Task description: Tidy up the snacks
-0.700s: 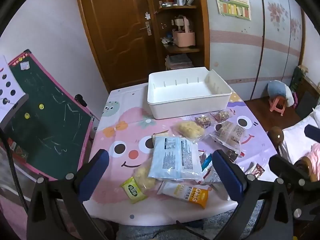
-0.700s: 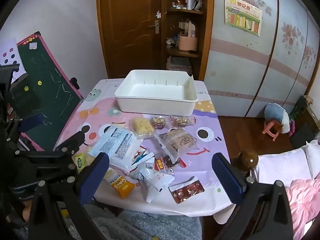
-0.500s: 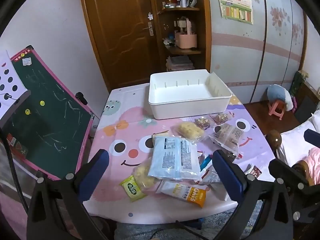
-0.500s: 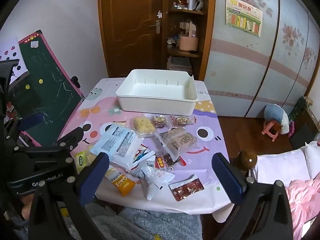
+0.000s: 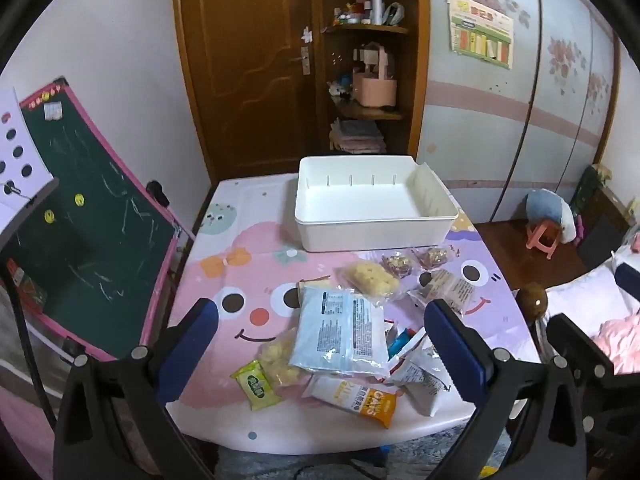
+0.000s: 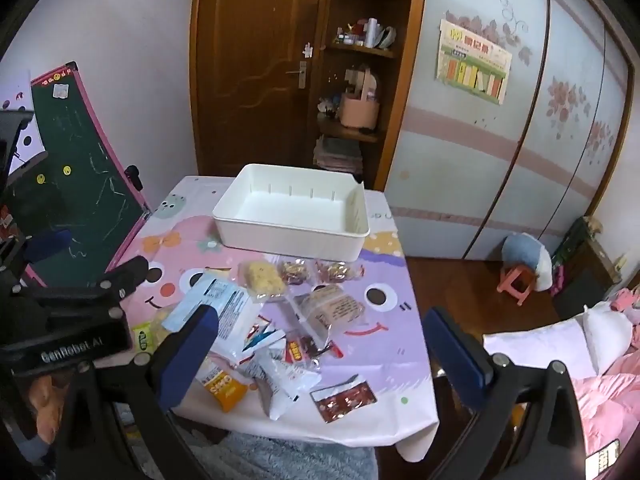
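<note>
Both grippers hang above the near edge of the surface (image 5: 224, 252), spread wide and holding nothing: the left gripper (image 5: 320, 344) looks down on the pile, the right gripper (image 6: 320, 344) sits further to the right.

The snacks lie loose on the near half, some overlapping; the white bin (image 5: 372, 236) stands empty at the far side, well apart from them.

The blue-white pouch (image 5: 340, 332) tops the pile. It looks light, soft and slick, likely to crumple and slide, so a pinch on its sealed edge seems safer than on the puffy middle.

The yellow cake (image 5: 370, 280) in clear wrap probably crushes easily. The small green packet (image 5: 258, 384) lies flat; its edge may be hard to catch.
</note>
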Available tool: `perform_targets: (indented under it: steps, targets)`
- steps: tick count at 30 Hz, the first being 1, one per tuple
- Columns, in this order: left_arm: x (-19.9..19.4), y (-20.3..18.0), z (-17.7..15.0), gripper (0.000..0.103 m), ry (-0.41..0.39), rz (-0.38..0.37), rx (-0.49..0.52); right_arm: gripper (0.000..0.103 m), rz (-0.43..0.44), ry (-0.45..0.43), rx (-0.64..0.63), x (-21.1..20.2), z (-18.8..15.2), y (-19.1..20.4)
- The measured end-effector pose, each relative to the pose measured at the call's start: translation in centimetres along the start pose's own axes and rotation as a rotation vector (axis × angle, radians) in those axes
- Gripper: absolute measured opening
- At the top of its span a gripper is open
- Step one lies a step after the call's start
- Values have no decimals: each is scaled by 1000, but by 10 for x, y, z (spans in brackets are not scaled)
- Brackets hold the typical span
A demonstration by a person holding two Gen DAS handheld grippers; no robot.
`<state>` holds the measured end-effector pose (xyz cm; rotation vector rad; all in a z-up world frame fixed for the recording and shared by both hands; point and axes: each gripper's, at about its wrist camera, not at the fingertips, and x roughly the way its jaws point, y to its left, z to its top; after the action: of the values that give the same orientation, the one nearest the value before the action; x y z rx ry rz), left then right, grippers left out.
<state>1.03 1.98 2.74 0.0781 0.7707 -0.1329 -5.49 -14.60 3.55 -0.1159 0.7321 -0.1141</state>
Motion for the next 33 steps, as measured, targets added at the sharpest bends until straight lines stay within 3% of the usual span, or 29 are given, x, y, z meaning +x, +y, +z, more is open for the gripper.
perform_targets:
  steps: [5, 14, 33]
  targets:
    - [9, 4, 5, 102, 21, 26, -36, 103, 33, -1, 29, 4, 0, -4]
    - [13, 3, 3, 102, 25, 7, -18, 103, 119, 24, 34, 18, -2, -4]
    - [35, 0, 0, 102, 54, -27, 28, 103, 84, 92, 74, 46, -8, -2]
